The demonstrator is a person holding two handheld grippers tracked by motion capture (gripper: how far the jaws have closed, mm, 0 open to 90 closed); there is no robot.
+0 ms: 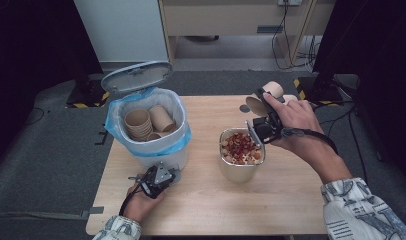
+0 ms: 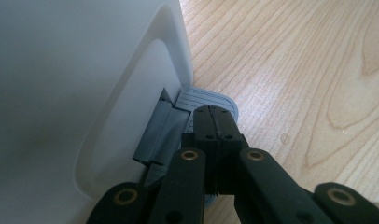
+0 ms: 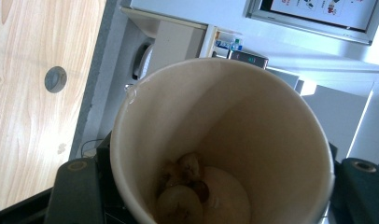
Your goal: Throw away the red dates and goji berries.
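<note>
The right gripper (image 1: pixel 263 107) holds a paper cup (image 1: pixel 265 98) tilted above the counter (image 1: pixel 291 200), beyond the metal container (image 1: pixel 241 156) of food scraps; its fingers clamp the cup wall. A few scraps (image 3: pixel 185 179) sit inside the cup. The left gripper (image 2: pixel 214 122), fingers closed together, presses the pedal (image 2: pixel 204 100) of the white bin (image 1: pixel 153 127), whose lid (image 1: pixel 136 76) stands open.
</note>
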